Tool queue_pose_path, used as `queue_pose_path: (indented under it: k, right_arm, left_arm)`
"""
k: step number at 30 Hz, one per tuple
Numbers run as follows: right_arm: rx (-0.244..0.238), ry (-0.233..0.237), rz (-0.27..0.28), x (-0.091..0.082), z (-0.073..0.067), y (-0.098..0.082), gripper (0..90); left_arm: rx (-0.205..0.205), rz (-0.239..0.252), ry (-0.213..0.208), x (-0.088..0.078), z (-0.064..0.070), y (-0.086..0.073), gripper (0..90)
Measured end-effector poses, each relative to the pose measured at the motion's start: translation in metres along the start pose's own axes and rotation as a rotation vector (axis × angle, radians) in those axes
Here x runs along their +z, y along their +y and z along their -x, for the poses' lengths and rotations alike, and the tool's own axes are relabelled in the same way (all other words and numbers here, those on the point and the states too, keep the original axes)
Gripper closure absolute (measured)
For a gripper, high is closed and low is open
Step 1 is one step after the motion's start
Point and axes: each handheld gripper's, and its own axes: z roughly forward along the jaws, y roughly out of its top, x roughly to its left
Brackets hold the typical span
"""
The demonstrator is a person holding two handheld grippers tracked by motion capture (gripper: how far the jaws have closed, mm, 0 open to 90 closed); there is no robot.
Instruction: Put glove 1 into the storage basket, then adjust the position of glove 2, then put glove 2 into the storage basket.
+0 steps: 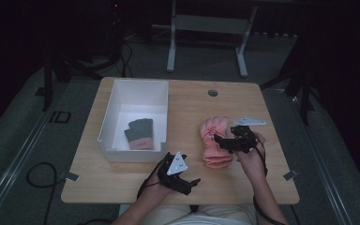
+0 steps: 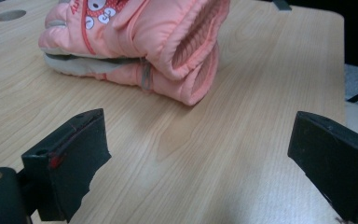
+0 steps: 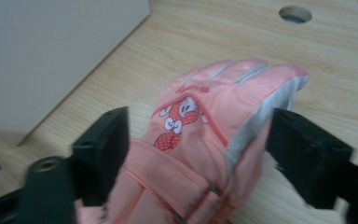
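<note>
A pink padded glove [image 1: 218,140] with a cartoon print lies on the wooden table [image 1: 262,187], right of centre. In the left gripper view the pink glove [image 2: 168,42] looks like two stacked layers, cuffs facing me. My right gripper [image 1: 227,135] hovers over it from the right. In the right gripper view its jaws stand wide on either side of the glove [image 3: 205,140], and the right gripper [image 3: 198,121] is open. My left gripper [image 1: 191,184] rests low near the table's front edge, open, with bare wood between its jaws [image 2: 200,126].
A white box [image 1: 108,122] stands at the table's left and holds a dark grey glove with a pink cuff [image 1: 139,133]. Its wall [image 3: 51,56] rises close to the left of the pink glove. A round cable hole [image 1: 213,93] sits near the far edge.
</note>
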Motion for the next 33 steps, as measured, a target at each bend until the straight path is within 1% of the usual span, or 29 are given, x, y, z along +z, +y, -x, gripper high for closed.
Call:
queue_pose_path:
  k: [1,2,3,4,5,7,9,10,12,14,15,16,17,18,19,20,21,22,24,25,26,27,28,30,31,33]
  right_arm:
    - [0.02,0.023,0.039,-0.007,0.006,0.0,14.7]
    - [0.017,0.023,0.053,-0.009,0.008,0.0,14.6]
    - [0.0,0.015,0.054,-0.011,0.01,0.0,14.5]
    - [-0.014,0.022,0.068,-0.014,0.013,0.0,14.5]
    - [-0.022,0.036,0.081,-0.016,0.014,0.001,13.7]
    - [-0.045,0.043,0.105,-0.019,0.017,0.001,13.2]
    - [-0.049,0.06,0.104,-0.021,0.018,0.002,13.2]
    - [-0.045,0.07,0.101,-0.022,0.019,0.002,13.3]
    - [-0.02,0.084,0.109,-0.025,0.021,0.003,13.7]
    - [-0.003,0.091,0.109,-0.026,0.023,0.003,13.5]
    - [0.003,0.086,0.107,-0.027,0.023,0.003,13.0]
    - [0.008,0.085,0.103,-0.028,0.023,0.003,10.3]
    - [0.02,0.085,0.105,-0.027,0.023,0.003,10.2]
    - [0.035,0.075,0.107,-0.027,0.022,0.004,10.2]
    - [0.021,0.069,0.102,-0.026,0.019,0.006,10.2]
    - [0.005,0.067,0.101,-0.026,0.017,0.007,12.1]
    - [-0.012,0.053,0.105,-0.026,0.015,0.008,19.9]
    - [-0.019,0.048,0.101,-0.026,0.014,0.01,29.0]
    - [-0.021,0.049,0.097,-0.025,0.015,0.011,29.0]
    - [-0.028,0.044,0.087,-0.023,0.016,0.012,58.9]
    - [-0.028,0.043,0.079,-0.021,0.017,0.013,65.2]
    - [-0.029,0.033,0.069,-0.017,0.018,0.013,69.4]
    - [-0.032,0.026,0.055,-0.014,0.018,0.013,70.3]
    - [-0.047,0.011,0.036,-0.006,0.018,0.014,74.4]
    - [-0.053,0.002,0.028,-0.003,0.019,0.014,74.5]
    - [-0.053,-0.002,0.013,0.005,0.021,0.014,74.2]
  left_arm:
    - [-0.016,0.002,-0.008,-0.001,-0.001,0.001,4.8]
    - [-0.04,0.016,-0.02,-0.001,-0.001,0.003,4.7]
    - [-0.062,0.034,-0.039,-0.003,-0.002,0.006,4.7]
    - [-0.08,0.046,-0.052,-0.004,-0.003,0.009,4.7]
    - [-0.083,0.052,-0.057,-0.004,-0.003,0.011,4.8]
    - [-0.086,0.063,-0.05,-0.006,-0.003,0.018,4.8]
    - [-0.087,0.071,-0.052,-0.006,-0.003,0.023,4.9]
    - [-0.083,0.069,-0.048,-0.005,-0.004,0.026,4.9]
    - [-0.095,0.079,-0.056,-0.005,-0.006,0.035,5.1]
    - [-0.085,0.086,-0.048,-0.005,-0.007,0.043,6.0]
    - [-0.078,0.099,-0.037,-0.005,-0.007,0.048,6.0]
    - [-0.07,0.115,-0.031,-0.006,-0.006,0.05,7.1]
    - [-0.06,0.123,-0.018,-0.006,-0.006,0.054,8.8]
    - [-0.064,0.119,0.001,-0.005,-0.006,0.06,9.0]
    - [-0.068,0.114,0.006,-0.004,-0.006,0.064,9.4]
    - [-0.078,0.113,0.007,-0.002,-0.008,0.069,9.8]
    - [-0.089,0.108,0.015,-0.001,-0.009,0.074,10.0]
    - [-0.093,0.1,0.017,0.001,-0.011,0.079,10.5]
    - [-0.093,0.1,0.017,0.001,-0.011,0.079,10.7]
    - [-0.107,0.057,0.04,0.01,-0.015,0.091,14.6]
    - [-0.104,0.034,0.052,0.015,-0.017,0.095,14.6]
    - [-0.1,0.003,0.067,0.02,-0.019,0.097,15.3]
    - [-0.097,-0.017,0.077,0.024,-0.021,0.099,17.1]
    - [-0.095,-0.04,0.098,0.033,-0.025,0.101,24.8]
    - [-0.096,-0.049,0.101,0.037,-0.028,0.101,28.4]
    - [-0.108,-0.05,0.128,0.043,-0.033,0.101,36.4]
